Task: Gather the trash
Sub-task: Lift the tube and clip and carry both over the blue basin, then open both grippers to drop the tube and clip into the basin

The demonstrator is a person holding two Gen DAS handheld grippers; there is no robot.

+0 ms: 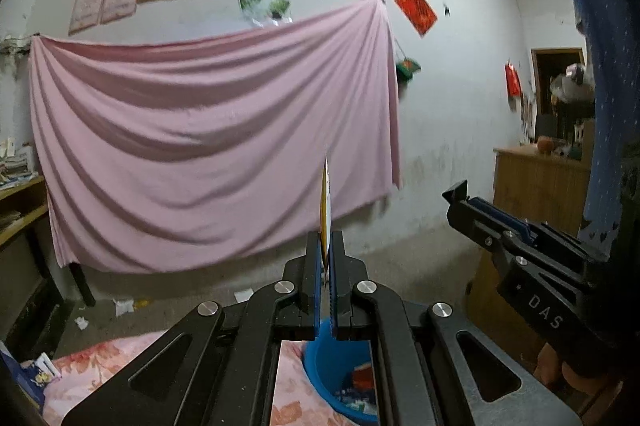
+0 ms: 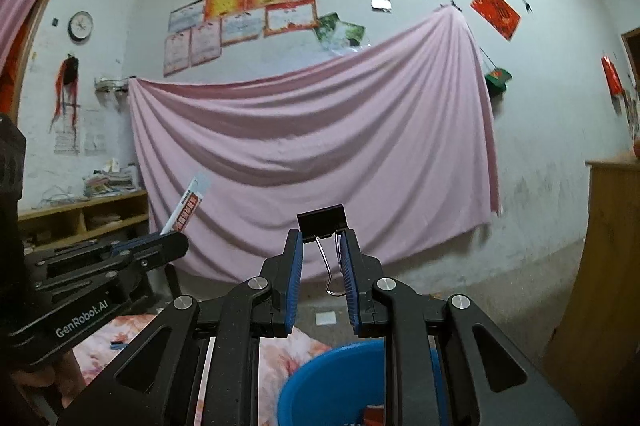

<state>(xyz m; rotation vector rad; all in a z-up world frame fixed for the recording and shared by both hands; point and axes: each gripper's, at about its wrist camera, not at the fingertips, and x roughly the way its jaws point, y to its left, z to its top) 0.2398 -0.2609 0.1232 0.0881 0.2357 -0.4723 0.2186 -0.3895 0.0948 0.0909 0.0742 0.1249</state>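
Above the round blue plastic bucket (image 2: 320, 382), the left claw (image 1: 326, 250) pinches a thin flat paper packet (image 1: 326, 202) and the right claw (image 2: 322, 246) holds a black metal binder clip (image 2: 322, 222).

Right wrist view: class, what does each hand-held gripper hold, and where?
Right hand-held gripper: binder clip, by its wire handles. Left hand-held gripper: flat printed packet, by its lower end.

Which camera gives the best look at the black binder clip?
The right wrist view: the binder clip sits centred between that hand-held gripper's pads, body and wire handles visible. The left wrist view shows only its black body, side-on.
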